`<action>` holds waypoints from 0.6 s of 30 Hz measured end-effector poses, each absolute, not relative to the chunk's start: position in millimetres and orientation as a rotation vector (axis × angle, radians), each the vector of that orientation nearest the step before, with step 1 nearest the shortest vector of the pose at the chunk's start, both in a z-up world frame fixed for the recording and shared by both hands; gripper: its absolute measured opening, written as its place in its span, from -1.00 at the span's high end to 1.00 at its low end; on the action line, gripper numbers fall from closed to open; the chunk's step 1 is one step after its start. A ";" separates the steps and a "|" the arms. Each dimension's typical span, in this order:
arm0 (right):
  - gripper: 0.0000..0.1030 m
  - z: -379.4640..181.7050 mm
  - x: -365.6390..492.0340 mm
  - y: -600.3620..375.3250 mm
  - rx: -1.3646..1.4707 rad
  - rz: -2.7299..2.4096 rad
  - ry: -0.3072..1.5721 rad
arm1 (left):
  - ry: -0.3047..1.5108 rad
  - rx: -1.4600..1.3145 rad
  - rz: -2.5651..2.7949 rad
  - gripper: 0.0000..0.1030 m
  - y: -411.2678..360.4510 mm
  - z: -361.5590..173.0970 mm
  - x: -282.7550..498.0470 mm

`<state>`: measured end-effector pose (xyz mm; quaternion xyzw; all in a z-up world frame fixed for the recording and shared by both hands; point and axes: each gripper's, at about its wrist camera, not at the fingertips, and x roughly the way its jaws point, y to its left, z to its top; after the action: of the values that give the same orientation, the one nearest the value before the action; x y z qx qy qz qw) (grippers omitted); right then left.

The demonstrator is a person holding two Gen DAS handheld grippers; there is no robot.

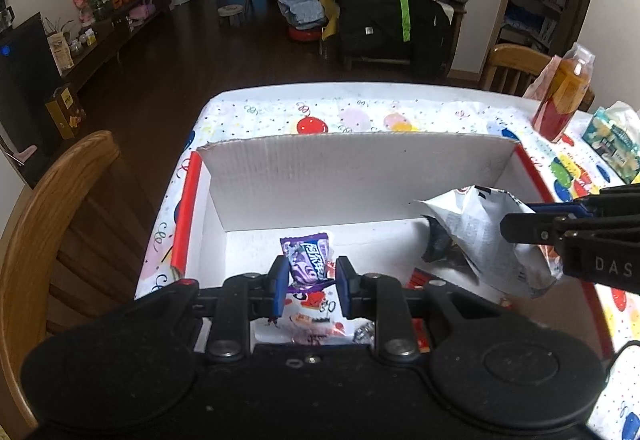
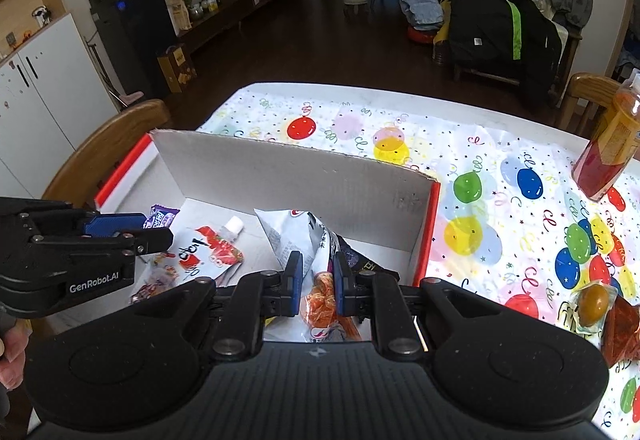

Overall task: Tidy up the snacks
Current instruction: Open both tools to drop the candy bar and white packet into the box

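A white cardboard box (image 1: 360, 176) (image 2: 280, 176) with red outer sides sits open on the balloon-print tablecloth. My left gripper (image 1: 312, 272) (image 2: 150, 228) is over the box's near left part, shut on a small purple candy packet (image 1: 306, 260) (image 2: 162, 215) that sticks out past its fingertips. My right gripper (image 2: 318, 268) (image 1: 520, 228) is over the box's right half, shut on a crumpled white snack bag (image 2: 296, 236) (image 1: 480, 228) that hangs into the box. A strawberry-print pouch (image 2: 212, 248) (image 1: 316, 304) with a white cap and a dark packet (image 1: 440, 248) lie inside.
A wrapped orange drink bottle (image 2: 612, 152) (image 1: 564, 96) stands at the table's far right, beside a teal popcorn bag (image 1: 616, 144). An orange jelly cup (image 2: 592, 304) and a red packet (image 2: 620, 332) lie right of the box. Wooden chairs (image 1: 60, 208) (image 2: 592, 92) flank the table.
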<state>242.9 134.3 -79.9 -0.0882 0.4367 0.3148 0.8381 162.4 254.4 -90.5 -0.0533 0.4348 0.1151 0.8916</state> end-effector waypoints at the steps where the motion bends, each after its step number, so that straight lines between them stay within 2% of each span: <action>1: 0.70 -82.5 244.0 135.4 -0.190 0.663 0.927 | 0.907 -0.105 0.241 0.57 254.6 -92.4 164.5; 18: 0.70 -102.3 244.7 143.0 -0.240 0.669 0.966 | 1.008 -0.125 0.235 0.54 255.1 -120.1 179.0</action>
<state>244.7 143.0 -102.3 -0.1129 0.4547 0.3149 0.8254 179.0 255.1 -120.1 -0.0599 0.4814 0.1122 0.8672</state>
